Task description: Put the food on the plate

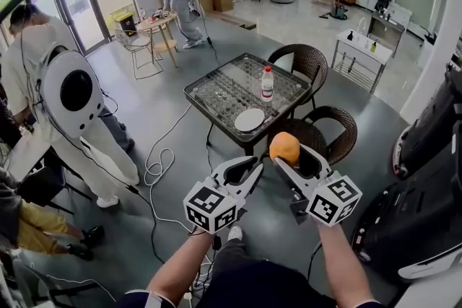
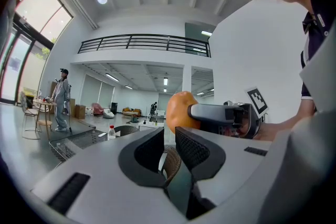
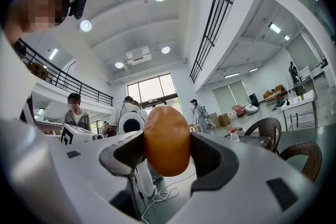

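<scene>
My right gripper [image 1: 290, 155] is shut on a round orange piece of food [image 1: 284, 147], held up in the air in front of the person. The right gripper view has the food [image 3: 166, 140] wedged between both pads [image 3: 127, 152]. Beside it on the left, my left gripper [image 1: 254, 164] is shut with nothing in it; in the left gripper view its jaws [image 2: 169, 136] stand close together and the food [image 2: 178, 111] shows beyond them. A white plate [image 1: 249, 119] lies on the near corner of a dark glass table [image 1: 224, 79], ahead of and below both grippers.
A water bottle [image 1: 267, 84] stands on the table behind the plate. Wicker chairs [image 1: 302, 61] [image 1: 333, 123] ring the table's right and near sides. A white cable [image 1: 155, 168] loops over the floor at left, where a person in white [image 1: 72, 108] stands.
</scene>
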Available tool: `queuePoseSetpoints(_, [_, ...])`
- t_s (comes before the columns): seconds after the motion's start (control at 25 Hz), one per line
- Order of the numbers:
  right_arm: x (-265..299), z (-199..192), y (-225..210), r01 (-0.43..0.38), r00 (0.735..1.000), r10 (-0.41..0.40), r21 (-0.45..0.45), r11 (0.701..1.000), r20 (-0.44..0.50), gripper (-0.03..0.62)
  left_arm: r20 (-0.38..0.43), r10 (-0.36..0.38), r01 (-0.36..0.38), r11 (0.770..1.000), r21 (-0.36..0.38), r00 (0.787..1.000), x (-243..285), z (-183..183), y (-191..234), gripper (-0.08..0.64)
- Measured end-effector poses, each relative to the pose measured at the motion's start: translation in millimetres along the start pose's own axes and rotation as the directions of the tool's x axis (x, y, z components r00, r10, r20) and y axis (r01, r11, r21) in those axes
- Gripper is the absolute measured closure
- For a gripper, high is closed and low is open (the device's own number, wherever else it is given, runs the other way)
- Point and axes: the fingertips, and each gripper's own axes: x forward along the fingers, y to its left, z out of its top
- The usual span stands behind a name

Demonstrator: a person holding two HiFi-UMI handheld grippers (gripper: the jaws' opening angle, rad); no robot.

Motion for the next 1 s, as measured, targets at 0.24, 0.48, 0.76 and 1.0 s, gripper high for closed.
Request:
queuePoseSetpoints(0.24, [-5,0,-6,-0.008,1.0,0.008,-0.004,1.0,-0.008,0.31,-0.008,0.014,-0.014,1.0,-0.002,1.0,5,-5,-3,0.485])
queuePoseSetpoints(0.48, [2,7,-18,-0.034,0.999,0.034,-0.011,0.999,0.001,0.31,-0.014,0.034,-0.034,0.999,0.0,0.999,14,-7,6,0.485])
queuePoseSetpoints(0.76, [33,0,-43,-0.026,0.999,0.026,-0.005,1.0,-0.019,0.309,-0.031,0.039,-0.04,0.999,-0.019,0.999,32,-16,39,0.485])
queuePoseSetpoints(1.0, [81,-16,-79,-0.004,0.998,0.005,0.014,1.0,-0.063,0.308,-0.029,0.038,-0.04,0.998,-0.058,0.999,57,-26,92,0.485])
